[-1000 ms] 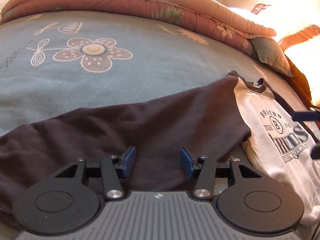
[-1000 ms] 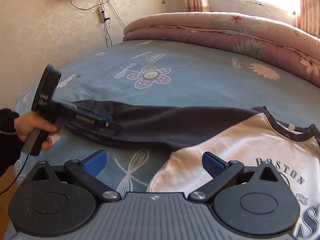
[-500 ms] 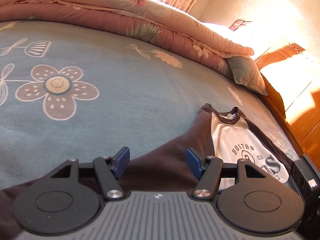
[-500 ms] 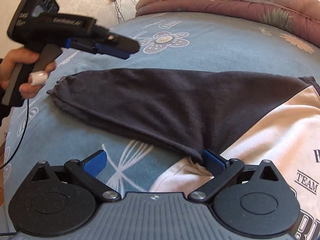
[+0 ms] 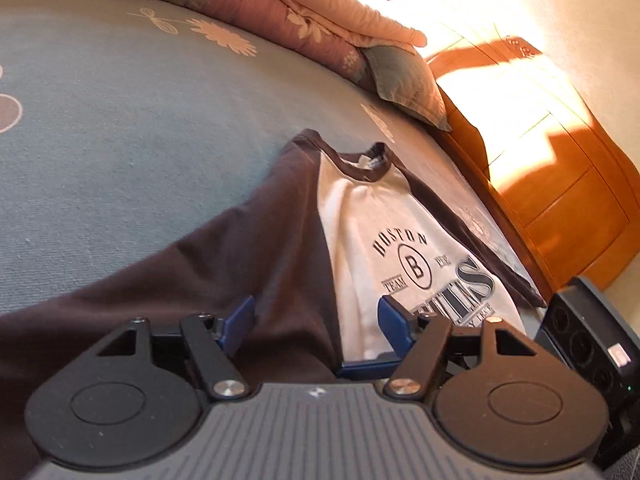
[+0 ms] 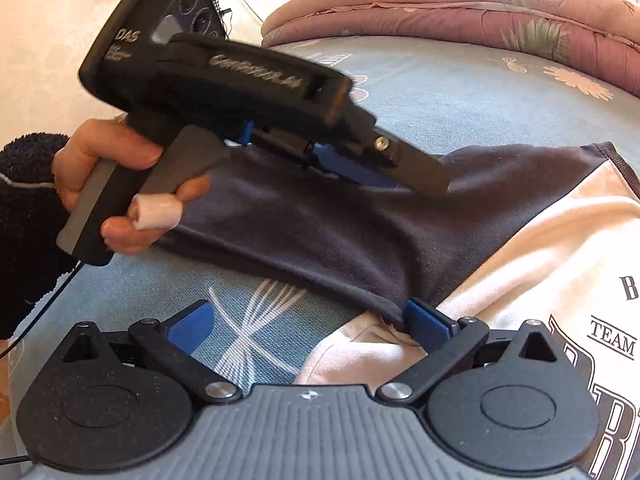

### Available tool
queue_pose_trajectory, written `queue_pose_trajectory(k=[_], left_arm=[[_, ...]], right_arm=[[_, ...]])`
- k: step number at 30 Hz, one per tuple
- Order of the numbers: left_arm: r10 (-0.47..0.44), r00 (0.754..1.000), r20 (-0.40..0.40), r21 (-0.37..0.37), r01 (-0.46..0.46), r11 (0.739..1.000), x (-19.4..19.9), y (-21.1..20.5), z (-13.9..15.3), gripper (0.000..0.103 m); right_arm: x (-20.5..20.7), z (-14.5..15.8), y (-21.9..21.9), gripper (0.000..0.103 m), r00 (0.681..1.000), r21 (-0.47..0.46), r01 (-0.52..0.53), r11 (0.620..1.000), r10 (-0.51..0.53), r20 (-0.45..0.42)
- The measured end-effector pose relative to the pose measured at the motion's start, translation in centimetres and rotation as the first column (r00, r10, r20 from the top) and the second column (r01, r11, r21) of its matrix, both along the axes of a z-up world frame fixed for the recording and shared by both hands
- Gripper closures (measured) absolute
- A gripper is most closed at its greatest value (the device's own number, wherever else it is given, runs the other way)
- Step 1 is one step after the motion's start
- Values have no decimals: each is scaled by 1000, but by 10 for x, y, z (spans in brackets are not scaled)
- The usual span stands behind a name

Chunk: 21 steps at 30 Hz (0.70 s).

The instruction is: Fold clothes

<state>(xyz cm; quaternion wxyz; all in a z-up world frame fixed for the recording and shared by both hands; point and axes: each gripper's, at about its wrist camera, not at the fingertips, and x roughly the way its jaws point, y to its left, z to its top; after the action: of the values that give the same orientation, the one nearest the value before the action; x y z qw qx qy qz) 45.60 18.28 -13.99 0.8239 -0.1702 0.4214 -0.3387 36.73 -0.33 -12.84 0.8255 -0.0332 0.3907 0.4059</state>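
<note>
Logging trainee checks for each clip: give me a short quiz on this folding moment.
1. True or false: the shirt lies print side up on the bed.
2. What is the left gripper over? A) the sleeve B) the quilt C) the pillow
3. Fill in: the right gripper is ___ (open or shut).

Key: 1 true; 2 A; 3 open. Note: the left gripper's jaws have just been opening, and the sleeve below them is not pinched.
</note>
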Motion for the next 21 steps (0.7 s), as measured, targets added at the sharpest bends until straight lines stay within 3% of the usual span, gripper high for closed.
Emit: queue_pose_trajectory(k=[4, 6, 9, 11, 14, 17, 21], left_arm=[[101, 994, 42, -55, -98, 994, 17, 21, 10, 35], [156, 987, 34, -38, -155, 987, 33, 32, 10, 38], [220, 975, 33, 27, -221, 975, 50, 48, 7, 70], [236, 971, 28, 34, -236, 971, 51, 61, 6, 71], [222, 975, -19, 6, -222, 975, 44, 76, 2, 70], [130, 989, -73, -33, -133, 991, 32, 71, -5, 69], [57, 995, -76, -33, -59, 998, 5, 56, -12, 68]], right_arm=[[0, 0, -4, 0, 1000, 22, 5, 1000, -5, 1], [-1, 0, -4, 0, 1000, 25, 6, 1000, -6, 7], [0, 0, -5, 0, 1000, 27, 5, 1000, -5, 9], [1, -1, -5, 0, 1000, 34, 4, 999, -4, 10], [2, -3, -8, 0, 1000, 49, 3, 999, -4, 12], [2, -5, -12, 0, 1000, 65, 6, 998, -7, 11], [4, -1, -15, 0, 1000, 76, 12, 997, -12, -1]])
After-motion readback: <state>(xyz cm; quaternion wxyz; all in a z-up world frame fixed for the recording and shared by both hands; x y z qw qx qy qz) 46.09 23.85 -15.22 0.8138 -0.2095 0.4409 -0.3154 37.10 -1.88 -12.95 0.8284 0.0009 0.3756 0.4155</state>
